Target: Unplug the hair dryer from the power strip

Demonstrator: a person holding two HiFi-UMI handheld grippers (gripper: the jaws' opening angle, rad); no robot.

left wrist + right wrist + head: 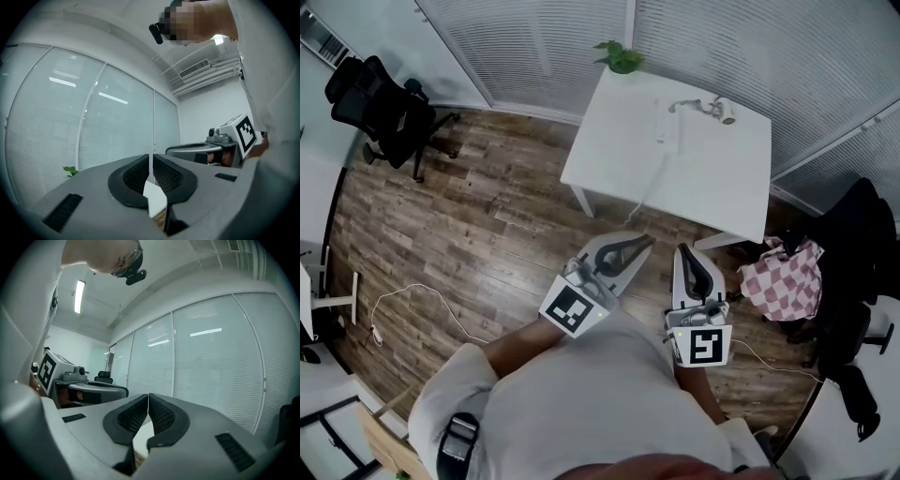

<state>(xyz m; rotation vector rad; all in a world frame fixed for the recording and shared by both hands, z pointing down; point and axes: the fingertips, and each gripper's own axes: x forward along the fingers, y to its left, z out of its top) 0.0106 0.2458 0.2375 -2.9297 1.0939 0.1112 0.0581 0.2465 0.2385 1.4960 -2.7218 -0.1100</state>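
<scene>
So this one's right at the start, the approach step. Nothing on the desk (614,164) has been touched yet as far as I can judge. The person is standing on the wood floor (469,220) well back from it, with both tools held out level in front of their body.

The left hand-held gripper (639,246) is clenched: in its own view the ribbed pads meet at the tip with nothing between them. The right hand-held gripper (683,253) is the same, squeezed together and empty.

The task stuff is all at the far side of the desk. The white power strip (661,123) lies roughly in the middle, and its own cable (652,183) trails off the near edge toward the floor. The hair dryer (724,112) is just to the right of it, with its cord looping back toward the strip. It's too small from here to see the plug seated, though I'd guess it's still in. There's also a little plant (621,58) on the back corner, out of the way.

For the next move I reckon they need to close the gap to the desk and open up both jaws. Probably one pins the strip down while the other grabs the plug body (not the cord!) and pulls straight out. Otherwise the whole strip will just slide along with it.
</scene>
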